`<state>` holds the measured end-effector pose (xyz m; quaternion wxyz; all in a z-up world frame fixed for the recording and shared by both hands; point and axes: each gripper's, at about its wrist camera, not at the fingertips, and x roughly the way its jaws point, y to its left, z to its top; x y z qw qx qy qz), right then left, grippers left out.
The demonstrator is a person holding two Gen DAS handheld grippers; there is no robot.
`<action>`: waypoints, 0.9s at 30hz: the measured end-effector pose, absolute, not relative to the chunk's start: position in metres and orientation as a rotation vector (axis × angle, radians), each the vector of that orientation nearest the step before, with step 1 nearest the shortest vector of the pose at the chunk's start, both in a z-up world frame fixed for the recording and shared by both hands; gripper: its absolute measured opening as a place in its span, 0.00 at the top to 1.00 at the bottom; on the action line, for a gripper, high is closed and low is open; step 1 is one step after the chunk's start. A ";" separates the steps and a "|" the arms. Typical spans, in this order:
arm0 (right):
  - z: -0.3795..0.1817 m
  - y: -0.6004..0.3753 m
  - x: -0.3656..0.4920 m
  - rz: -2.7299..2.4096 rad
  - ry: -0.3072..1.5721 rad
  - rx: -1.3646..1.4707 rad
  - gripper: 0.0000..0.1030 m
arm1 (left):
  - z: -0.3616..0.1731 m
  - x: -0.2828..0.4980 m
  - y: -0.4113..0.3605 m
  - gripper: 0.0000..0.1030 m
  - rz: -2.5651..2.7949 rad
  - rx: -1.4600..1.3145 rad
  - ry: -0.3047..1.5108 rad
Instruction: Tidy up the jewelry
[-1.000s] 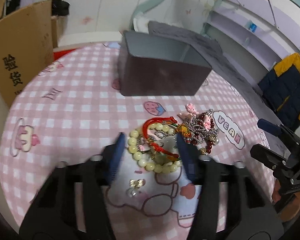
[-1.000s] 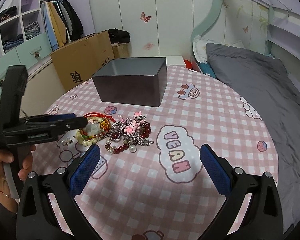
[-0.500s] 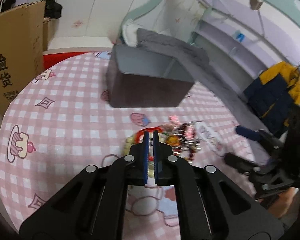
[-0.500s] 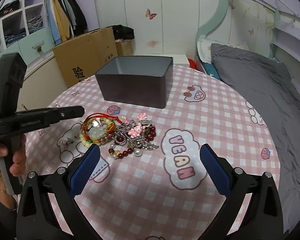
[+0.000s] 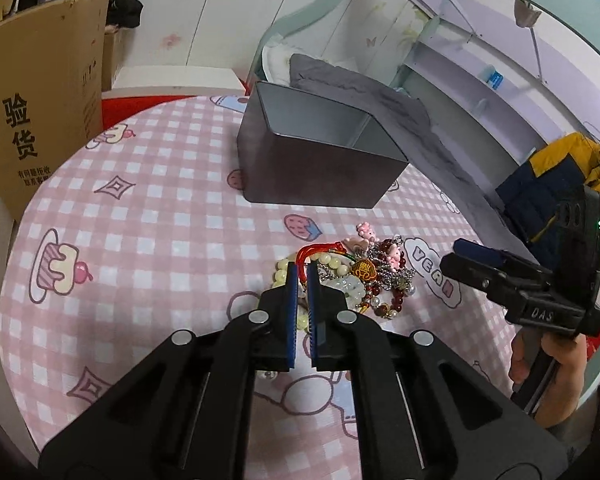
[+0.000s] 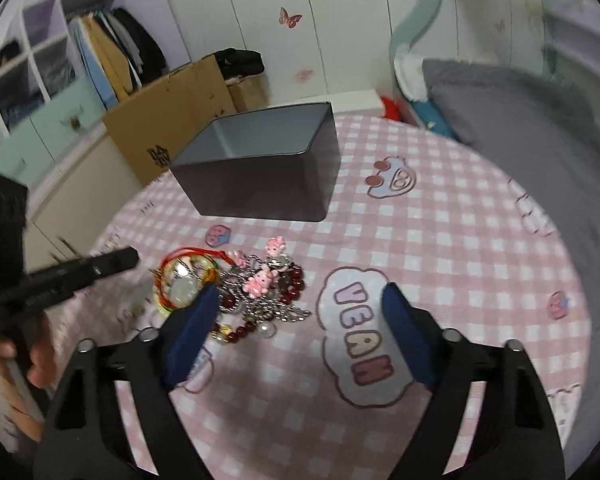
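Left gripper [image 5: 302,271] pinched nearly closed at mid-frame, whether grasping the cream bead bracelet [image 5: 284,276] impossible to tell; right gripper [image 6: 296,308] spread wide, holding nothing. Best lifted slowly, clear of the jewelry pile [image 6: 256,288], toward the grey tin [image 5: 320,160] in upper centre.

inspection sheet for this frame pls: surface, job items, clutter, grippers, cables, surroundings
Surface: round table under a pink checked cartoon cloth.
Job's things: jewelry pile of bead bracelets, red cord and chains, lying in front of the open dark metal box; nothing visible inside the box.
Clutter: nothing seen besides the jewelry.
Grippers: left gripper has its jaws nearly together at the pile's near edge; whether it grips anything cannot be told. Right gripper has its jaws wide open, close to the pile.
Cables: nothing seen.
Surroundings: cardboard box, bed, wardrobe.
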<state>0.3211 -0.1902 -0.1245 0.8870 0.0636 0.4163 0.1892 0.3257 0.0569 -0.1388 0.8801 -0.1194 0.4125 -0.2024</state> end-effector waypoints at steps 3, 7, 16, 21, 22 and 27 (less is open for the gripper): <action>-0.125 -0.186 0.324 0.424 0.888 0.137 0.31 | -0.141 0.328 0.057 0.95 -0.433 -0.254 0.878; -0.129 -0.180 0.331 0.455 0.911 0.164 0.38 | -0.144 0.331 0.054 0.95 -0.437 -0.261 0.896; -0.136 -0.171 0.352 0.475 0.974 0.196 0.61 | -0.140 0.334 0.053 0.29 -0.425 -0.302 0.875; -0.140 -0.167 0.354 0.477 0.991 0.176 0.74 | -0.143 0.341 0.047 0.30 -0.431 -0.304 0.914; -0.141 -0.167 0.355 0.478 0.994 0.181 0.76 | -0.143 0.343 0.046 0.30 -0.432 -0.304 0.919; -0.141 -0.173 0.359 0.490 0.983 0.212 0.89 | -0.148 0.351 0.036 0.55 -0.445 -0.292 0.970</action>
